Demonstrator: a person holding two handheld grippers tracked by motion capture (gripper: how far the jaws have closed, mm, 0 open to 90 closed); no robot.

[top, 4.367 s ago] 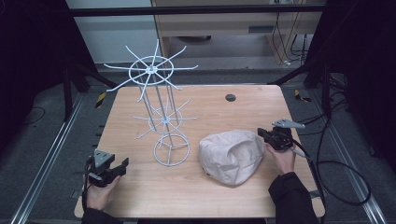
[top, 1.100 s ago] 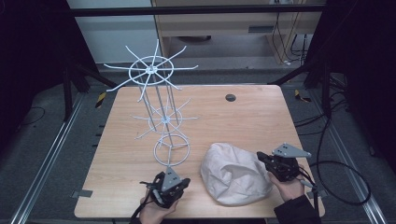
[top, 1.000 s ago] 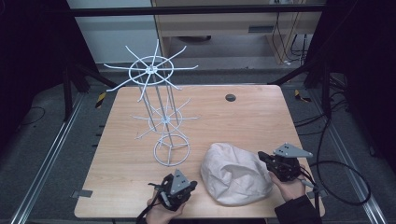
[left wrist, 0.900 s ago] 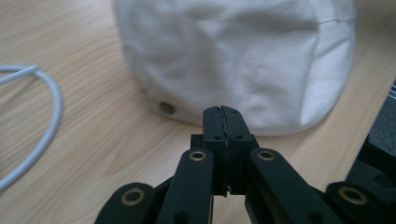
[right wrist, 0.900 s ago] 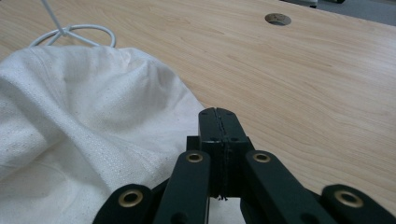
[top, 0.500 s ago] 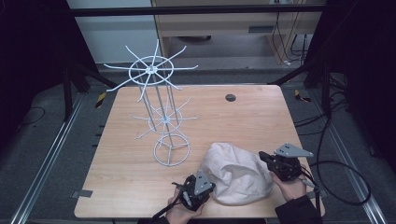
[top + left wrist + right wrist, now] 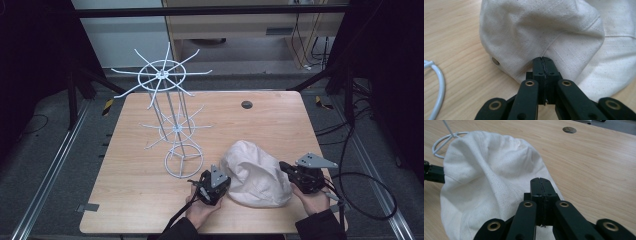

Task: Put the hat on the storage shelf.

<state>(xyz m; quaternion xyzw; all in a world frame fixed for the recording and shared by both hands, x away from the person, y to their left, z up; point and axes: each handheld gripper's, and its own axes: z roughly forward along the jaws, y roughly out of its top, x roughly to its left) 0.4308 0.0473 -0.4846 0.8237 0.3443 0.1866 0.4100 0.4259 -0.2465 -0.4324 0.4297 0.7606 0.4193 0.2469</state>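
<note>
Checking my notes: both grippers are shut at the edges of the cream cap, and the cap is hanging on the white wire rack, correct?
Not quite. The cream cap lies on the table, beside the white wire rack, as the high view shows. The rest holds.

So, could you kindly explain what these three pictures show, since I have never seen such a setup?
A person sits at a wooden table with a hand-held gripper in each hand; there is no robot arm. One picture looks down from above. The other two come from cameras riding on each gripper, looking along its black fingers. On the table stand a white wire rack and a cream cloth cap. The left gripper is closed at the cap's near edge, the right gripper closed at its opposite side. Whether either actually pinches cloth cannot be told.
</note>
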